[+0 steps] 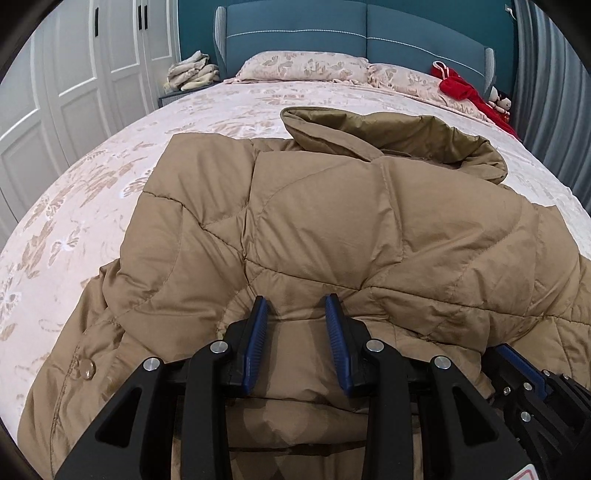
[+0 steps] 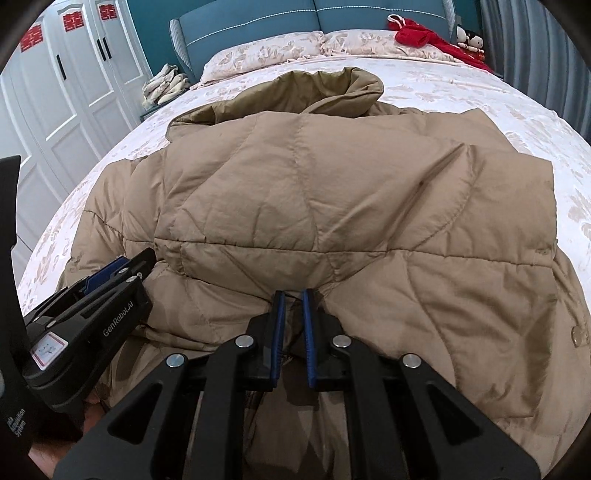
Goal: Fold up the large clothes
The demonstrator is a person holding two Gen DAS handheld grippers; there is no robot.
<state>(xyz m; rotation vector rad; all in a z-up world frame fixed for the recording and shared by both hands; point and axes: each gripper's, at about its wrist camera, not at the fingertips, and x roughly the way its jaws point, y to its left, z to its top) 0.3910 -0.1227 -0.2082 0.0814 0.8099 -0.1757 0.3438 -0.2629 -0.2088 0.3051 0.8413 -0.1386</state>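
With the left gripper [image 1: 297, 306] wide over the coat [image 1: 332, 221] and the right gripper [image 2: 293, 295] narrowed on a pinch of it, both needed matched bites of the near edge before lifting evenly.

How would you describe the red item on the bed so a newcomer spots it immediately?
Start at the blue headboard and follow the pillows to the bed's far right corner. The red garment lies crumpled there, beside small dolls. It is the only bright red thing; the jacket is tan.
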